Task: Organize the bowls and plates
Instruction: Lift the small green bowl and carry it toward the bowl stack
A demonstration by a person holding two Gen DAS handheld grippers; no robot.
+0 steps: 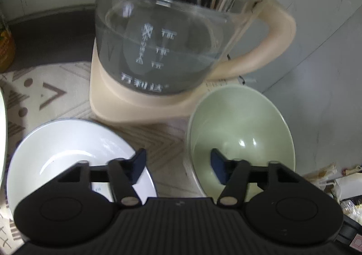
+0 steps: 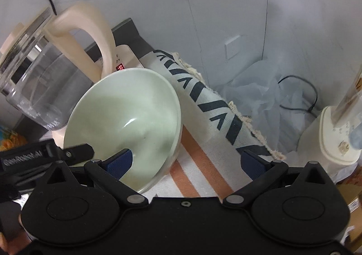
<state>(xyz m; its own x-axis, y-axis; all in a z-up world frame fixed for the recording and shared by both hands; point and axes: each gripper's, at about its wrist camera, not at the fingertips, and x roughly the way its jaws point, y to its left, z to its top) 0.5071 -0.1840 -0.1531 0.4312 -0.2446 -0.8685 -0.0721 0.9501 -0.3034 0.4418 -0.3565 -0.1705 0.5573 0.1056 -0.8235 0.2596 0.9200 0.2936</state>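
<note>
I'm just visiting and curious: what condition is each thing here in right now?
Green bowl: upright, empty, beside the kettle base.
White bowl: upright, empty.
Glass kettle: on its base, partly filled with water, red display lit.
Left gripper: open, one finger inside the green bowl.
Right gripper: open, holding nothing.

A patterned cloth [image 1: 56, 94] covers the table. On it stand a kettle [image 1: 163, 46], a white bowl [image 1: 74, 153] and a green bowl [image 1: 239, 132].
</note>
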